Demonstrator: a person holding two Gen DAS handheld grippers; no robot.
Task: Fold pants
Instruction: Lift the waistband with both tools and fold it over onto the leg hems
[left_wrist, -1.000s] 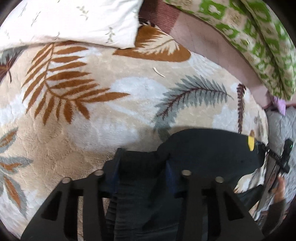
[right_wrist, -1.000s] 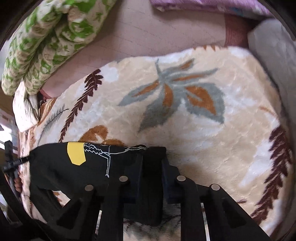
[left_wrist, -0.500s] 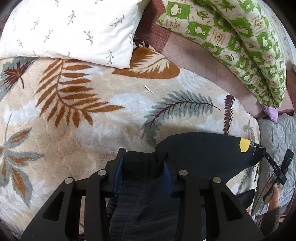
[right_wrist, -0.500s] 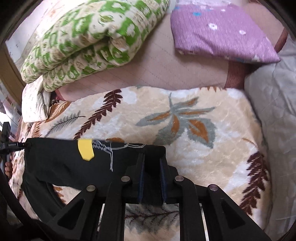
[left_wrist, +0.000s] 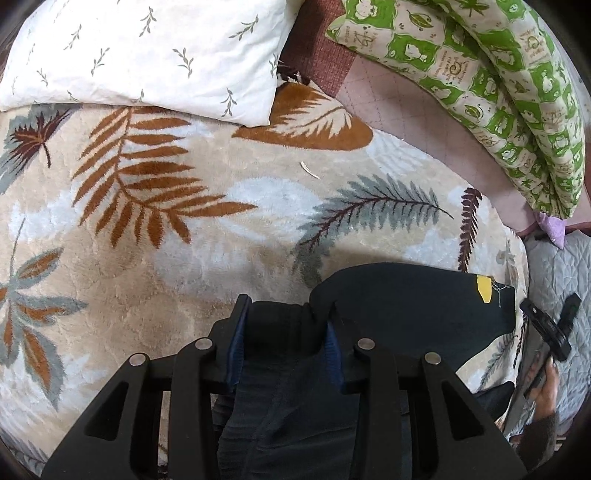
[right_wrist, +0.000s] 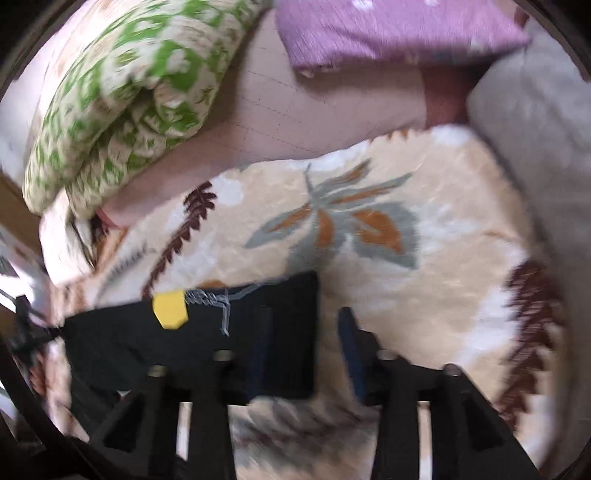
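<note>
Black pants (left_wrist: 406, 306) with a yellow patch (left_wrist: 484, 288) lie on a beige leaf-patterned blanket (left_wrist: 184, 258). My left gripper (left_wrist: 282, 332) is shut on a bunched end of the pants, which fills the space between the fingers. In the right wrist view, which is blurred, the pants (right_wrist: 207, 332) with the yellow patch (right_wrist: 170, 308) lie to the left. My right gripper (right_wrist: 306, 343) is open, its fingers apart, with the pants' edge against the left finger. The right gripper also shows in the left wrist view (left_wrist: 550, 328) at the far right.
A white pillow (left_wrist: 140, 55) lies at the back left. A green-and-white folded quilt (left_wrist: 498, 85) lies at the back right, also in the right wrist view (right_wrist: 129, 92). A purple pillow (right_wrist: 388, 29) and a grey cover (right_wrist: 535, 110) lie beyond the blanket.
My right gripper has opened and let go of the pants' end it was holding. The left gripper still holds its end; both views tilted up slightly.
</note>
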